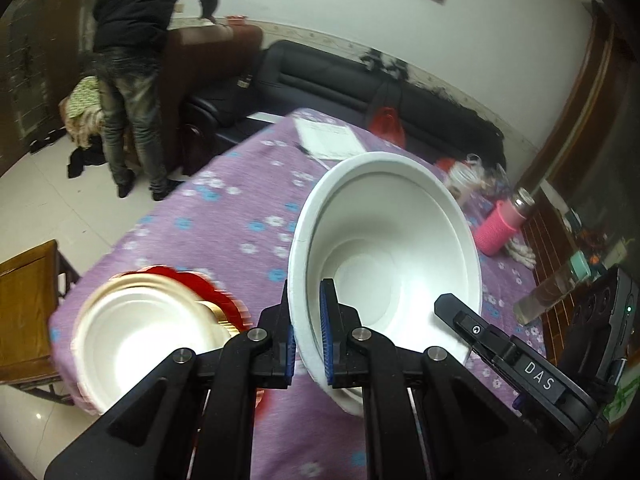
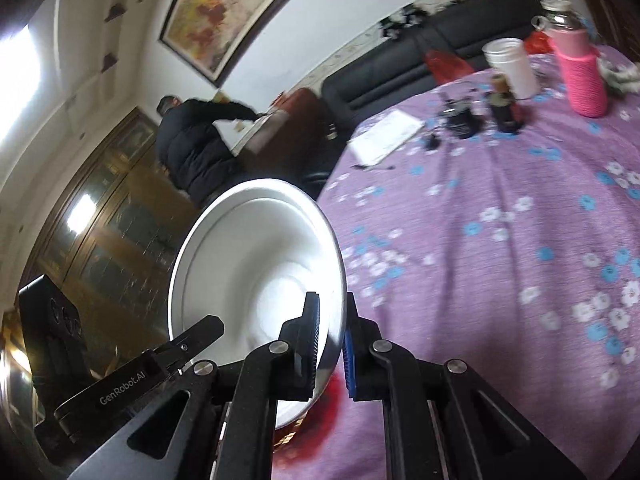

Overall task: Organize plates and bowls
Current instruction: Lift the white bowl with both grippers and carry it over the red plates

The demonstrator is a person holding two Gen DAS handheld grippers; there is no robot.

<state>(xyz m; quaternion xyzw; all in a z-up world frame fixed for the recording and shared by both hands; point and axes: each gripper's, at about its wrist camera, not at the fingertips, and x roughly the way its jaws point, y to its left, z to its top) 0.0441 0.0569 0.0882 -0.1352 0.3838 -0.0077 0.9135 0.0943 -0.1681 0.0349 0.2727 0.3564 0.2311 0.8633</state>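
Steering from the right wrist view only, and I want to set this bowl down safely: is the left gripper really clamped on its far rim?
Observer: Yes, the left gripper is shut on the white bowl, gripping its rim from both sides.
Operator: Anything underneath? I only see a red smear.
Observer: A second white bowl sits on gold and red plates on the table, beside the held one.

We find the stack of white dishes [image 1: 148,336] on the table smeared by motion, its count unreadable; the red plate [image 1: 188,280] beneath shows only a sliver. Gripper arms cover the held white bowl [image 1: 384,256] at its lower rim. Small dark items [image 2: 480,112] near the pink bottle [image 2: 580,76] stay too blurred to identify.
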